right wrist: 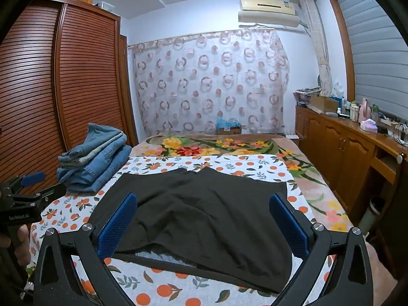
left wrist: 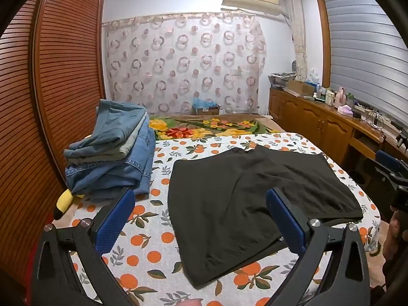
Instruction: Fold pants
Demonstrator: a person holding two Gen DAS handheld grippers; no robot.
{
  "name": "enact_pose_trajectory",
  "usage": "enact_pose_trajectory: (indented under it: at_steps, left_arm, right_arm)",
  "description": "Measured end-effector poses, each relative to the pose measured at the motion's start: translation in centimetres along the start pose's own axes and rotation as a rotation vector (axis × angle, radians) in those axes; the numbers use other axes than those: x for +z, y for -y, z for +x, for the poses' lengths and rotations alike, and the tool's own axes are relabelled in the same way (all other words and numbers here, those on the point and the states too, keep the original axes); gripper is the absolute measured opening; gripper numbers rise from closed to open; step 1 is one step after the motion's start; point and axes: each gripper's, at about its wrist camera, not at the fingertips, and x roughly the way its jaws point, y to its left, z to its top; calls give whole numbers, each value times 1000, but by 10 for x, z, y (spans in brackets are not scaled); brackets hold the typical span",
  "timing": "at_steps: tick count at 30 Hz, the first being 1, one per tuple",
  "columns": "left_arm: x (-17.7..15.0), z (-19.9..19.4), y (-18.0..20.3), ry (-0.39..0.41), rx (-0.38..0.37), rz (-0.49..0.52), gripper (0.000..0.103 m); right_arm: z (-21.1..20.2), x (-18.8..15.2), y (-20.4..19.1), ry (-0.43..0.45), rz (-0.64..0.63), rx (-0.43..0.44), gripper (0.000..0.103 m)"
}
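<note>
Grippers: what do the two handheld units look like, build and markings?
Both match: the left gripper and right gripper have matte black angular linkage arms with triangular cutouts and round silver pivot bolts. Each finger carries a flat blue pad with a fine dotted texture. Seen side-on from the right wrist view, the left unit's black body bears white "GenRobot.AI" lettering. No cables or sleeves show.

One legible marking is present: "GenRobot.AI", in white lettering on the black body of the left gripper (right wrist: 30, 193), at the left edge of the right wrist view, just above the hand (right wrist: 21, 237) holding it. A label sits on the air conditioner (right wrist: 267, 10), at its right end; its print is too small to read.
</note>
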Motion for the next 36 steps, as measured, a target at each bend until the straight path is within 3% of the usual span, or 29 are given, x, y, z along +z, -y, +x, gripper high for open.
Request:
enact_pose_trajectory:
  at_steps: [36]
  left_arm:
    - [1, -16, 10, 8, -2, -10, 103]
  right_arm:
    - [-2, -2, -3, 5, 2, -4, 103]
